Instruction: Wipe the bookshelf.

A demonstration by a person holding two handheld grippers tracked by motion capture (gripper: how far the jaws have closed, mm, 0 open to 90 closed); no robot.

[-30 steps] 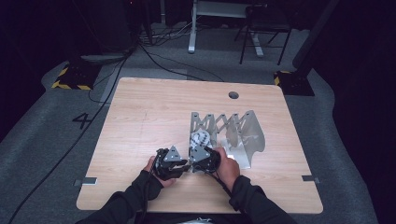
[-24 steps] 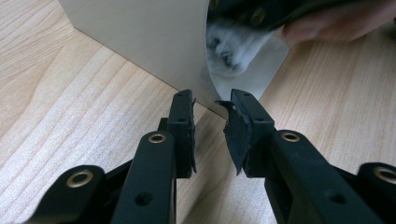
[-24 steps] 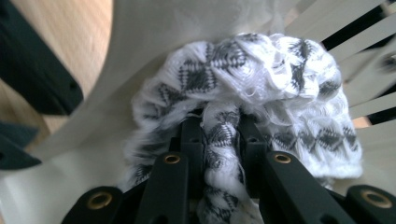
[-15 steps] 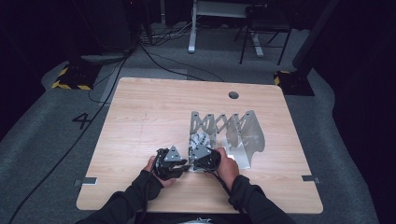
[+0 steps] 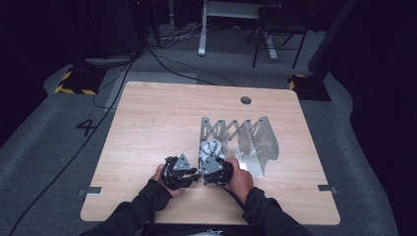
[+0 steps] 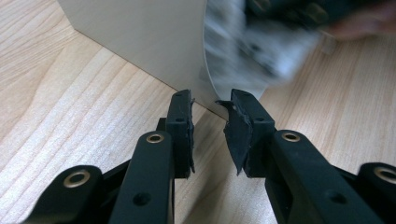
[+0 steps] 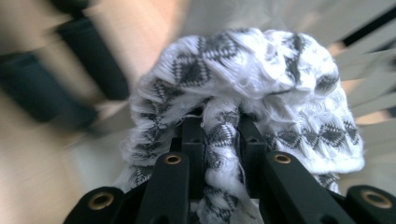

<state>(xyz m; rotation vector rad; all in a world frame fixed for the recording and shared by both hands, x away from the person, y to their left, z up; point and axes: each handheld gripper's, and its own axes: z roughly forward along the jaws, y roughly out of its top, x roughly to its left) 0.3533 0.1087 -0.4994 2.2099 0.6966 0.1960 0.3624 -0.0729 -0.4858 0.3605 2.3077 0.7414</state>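
Between its pinched jaws the right gripper clamped a fold of a white, grey-patterned cloth, probably to carry it to the metal accordion rack just ahead on the wooden table. Beside it, the left gripper stood parted and empty, its tips just short of the rack's near plate.

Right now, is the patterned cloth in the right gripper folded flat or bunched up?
Bunched up. The patterned cloth bulges in crumpled folds above the right gripper, whose jaws pinch one twisted strand.
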